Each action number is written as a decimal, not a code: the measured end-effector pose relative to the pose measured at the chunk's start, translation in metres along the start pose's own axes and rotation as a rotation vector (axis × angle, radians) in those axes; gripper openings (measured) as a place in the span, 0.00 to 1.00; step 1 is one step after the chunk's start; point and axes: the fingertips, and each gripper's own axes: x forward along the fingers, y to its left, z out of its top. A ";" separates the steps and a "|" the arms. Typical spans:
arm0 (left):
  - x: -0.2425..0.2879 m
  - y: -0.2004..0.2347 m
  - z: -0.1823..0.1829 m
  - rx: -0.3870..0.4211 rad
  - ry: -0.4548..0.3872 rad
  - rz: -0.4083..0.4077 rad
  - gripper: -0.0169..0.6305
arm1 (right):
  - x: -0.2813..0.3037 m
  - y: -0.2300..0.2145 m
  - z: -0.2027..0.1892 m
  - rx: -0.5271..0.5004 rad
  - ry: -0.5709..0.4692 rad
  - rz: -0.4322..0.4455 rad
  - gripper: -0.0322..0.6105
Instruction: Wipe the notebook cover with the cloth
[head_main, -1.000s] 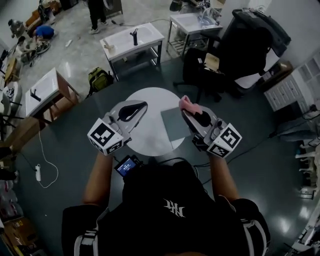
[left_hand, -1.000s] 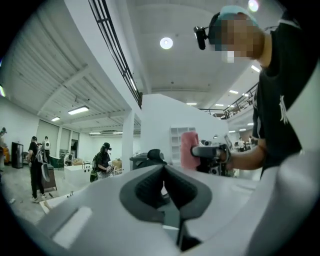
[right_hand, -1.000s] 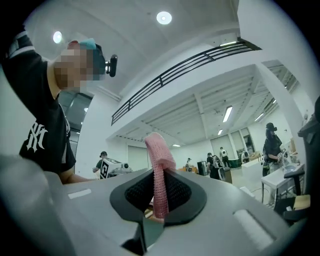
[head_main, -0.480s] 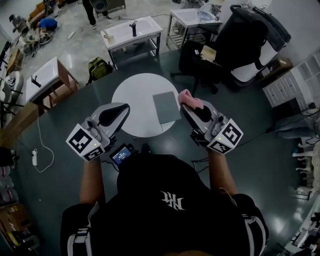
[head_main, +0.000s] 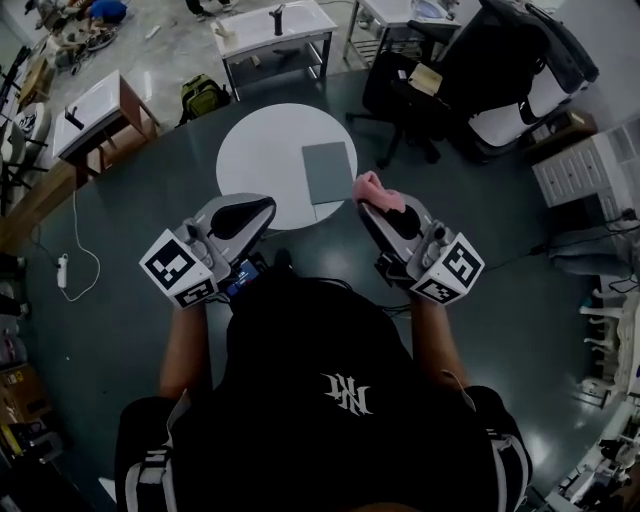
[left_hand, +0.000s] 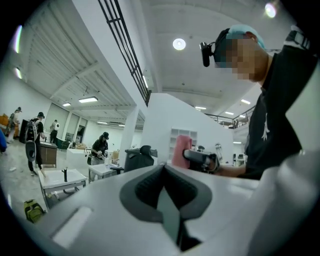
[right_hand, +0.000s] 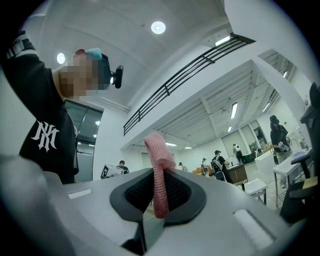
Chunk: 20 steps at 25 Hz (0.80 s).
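- Notebook, grey and rectangular with a plain flat cover (head_main: 329, 171), lies flat on the right part of the round white worktop (head_main: 260, 150), in the upper middle of the head view. Its lower right corner comes close to the worktop's rim.
- Its long axis runs up and down the frame with only a slight tilt, so it points roughly away from the person.
- At the right of the frame, the right tool (head_main: 372, 198) is clamped on a pink knitted cloth (head_main: 380, 190). The right gripper view shows the cloth pinched between the pads, with a folded loop standing out past the tips.
- At the lower left of the worktop, the left tool (head_main: 262, 208) has its jaws brought together with nothing between them, as the left gripper view shows.
- The cloth sits just beside the notebook's lower right corner, so the cover lies up and to the left of it in the frame.
- The right tool is clearly the nearer of the two. From the left tool, the notebook lies up and to the right.
- Both gripper views look out into the room rather than down at the worktop, so both tools seem to be raised and tipped up. The cloth does not appear to touch the cover.
- Wiping looks not yet begun. The coming move probably calls for lowering the cloth onto the near short edge and stroking along the long axis.
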 end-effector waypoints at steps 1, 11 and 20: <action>0.001 -0.008 -0.004 -0.001 0.004 -0.007 0.03 | -0.003 0.005 -0.003 0.007 0.001 0.008 0.10; 0.009 -0.031 -0.020 0.006 0.018 0.005 0.03 | -0.015 0.019 -0.013 0.009 0.014 0.062 0.10; 0.016 -0.034 -0.021 0.003 0.031 0.000 0.03 | -0.015 0.020 -0.014 0.023 0.015 0.078 0.10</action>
